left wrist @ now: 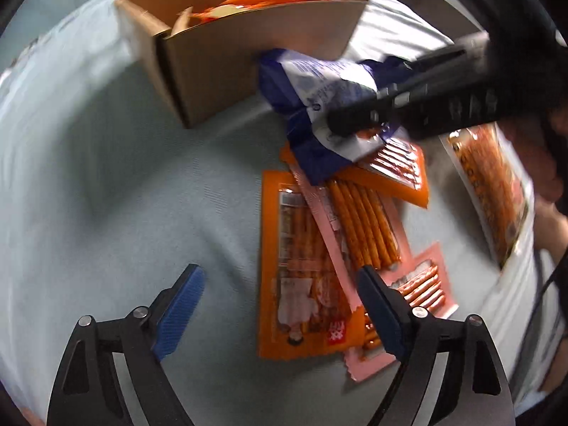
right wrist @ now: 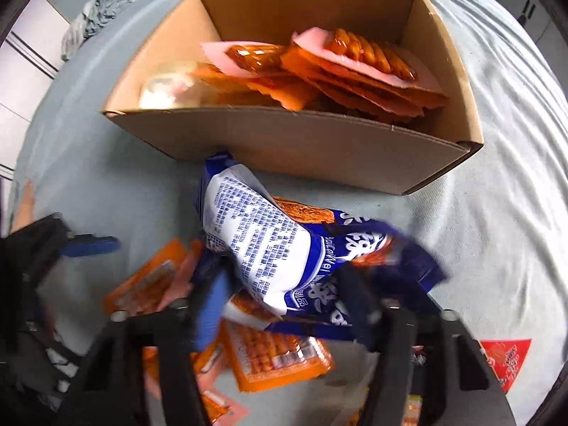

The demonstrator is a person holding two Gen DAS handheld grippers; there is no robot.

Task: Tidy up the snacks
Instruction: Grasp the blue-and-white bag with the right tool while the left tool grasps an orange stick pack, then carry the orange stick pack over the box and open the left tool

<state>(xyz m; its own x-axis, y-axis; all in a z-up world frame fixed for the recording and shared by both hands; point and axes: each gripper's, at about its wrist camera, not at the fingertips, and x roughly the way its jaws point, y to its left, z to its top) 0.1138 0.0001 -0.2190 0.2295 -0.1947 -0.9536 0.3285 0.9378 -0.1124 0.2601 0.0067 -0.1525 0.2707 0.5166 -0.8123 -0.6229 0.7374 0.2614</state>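
Item one: an open brown cardboard box [right wrist: 294, 142] standing on the pale blue-grey cloth-covered surface [left wrist: 106, 177], already holding a stack of orange and pink flat snack packets [right wrist: 355, 71] and one pale rounded wrapped item [right wrist: 167, 88] at its left end. Item two: a crumpled blue-and-white printed snack bag [right wrist: 269, 245], lying just in front of the box's near wall and on top of the loose pile. The right gripper [right wrist: 284, 305] has its fingers set either side of this bag's lower end, the blue pad [right wrist: 211, 305] against it on one side; the frame is blurred, and I cannot tell whether the fingers are clenched on the bag or merely around it. Item three: loose flat packets on the cloth, namely a long orange stick-snack packet [left wrist: 301, 266], a pink packet of thin orange sticks [left wrist: 362, 227] overlapping it, and a clear-windowed packet [left wrist: 490, 195] well apart to the right. The left gripper [left wrist: 280, 305] is released, fingers spread wide and grasping nothing, over the near end of the orange packet.
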